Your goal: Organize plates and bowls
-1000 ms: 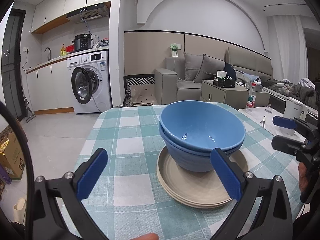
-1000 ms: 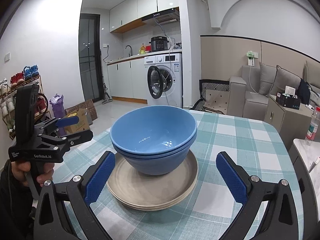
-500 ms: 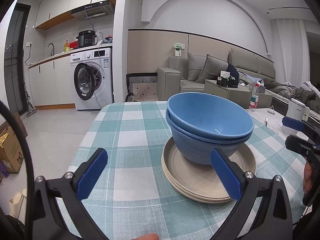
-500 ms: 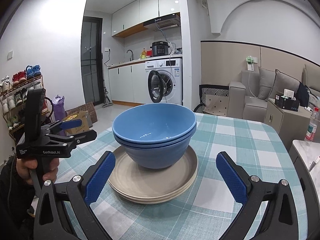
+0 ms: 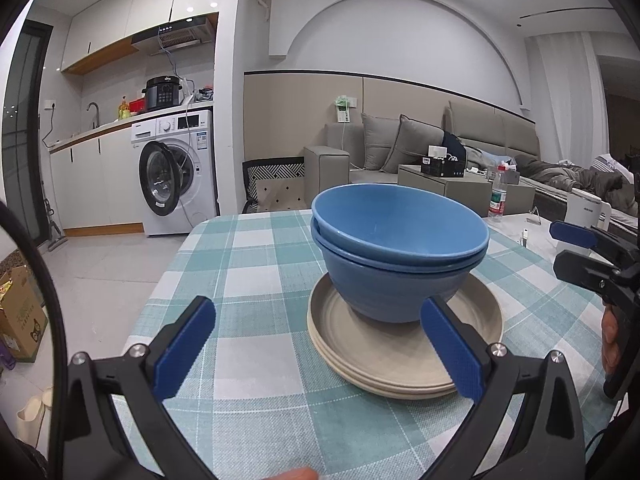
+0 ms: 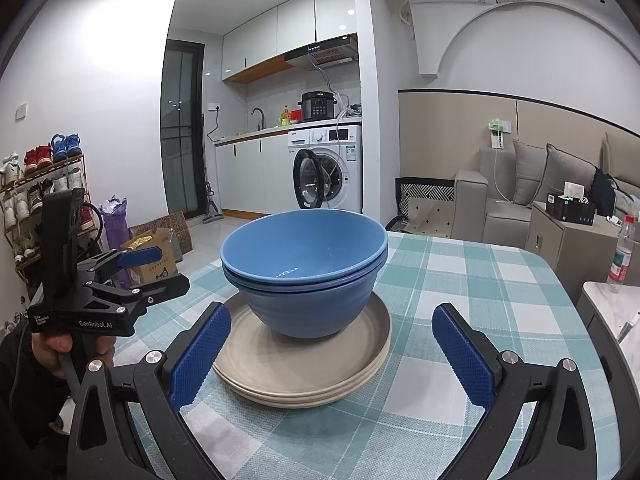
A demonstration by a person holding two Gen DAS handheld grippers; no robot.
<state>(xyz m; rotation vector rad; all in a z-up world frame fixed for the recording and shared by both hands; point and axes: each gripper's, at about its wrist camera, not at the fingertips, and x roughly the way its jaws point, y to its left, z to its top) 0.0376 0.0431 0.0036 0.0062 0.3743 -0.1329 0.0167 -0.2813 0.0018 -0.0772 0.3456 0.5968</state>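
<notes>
Bowls [image 5: 400, 256] sit nested on stacked plates [image 5: 404, 356] mid-table, both the left gripper [image 5: 320, 348] and right gripper [image 6: 332, 352] wide open and empty, so stacking looks finished; next, withdrawing clear.

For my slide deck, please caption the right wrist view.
Open right gripper faces two nested blue bowls on stacked beige plates; open left gripper beside them.
</notes>
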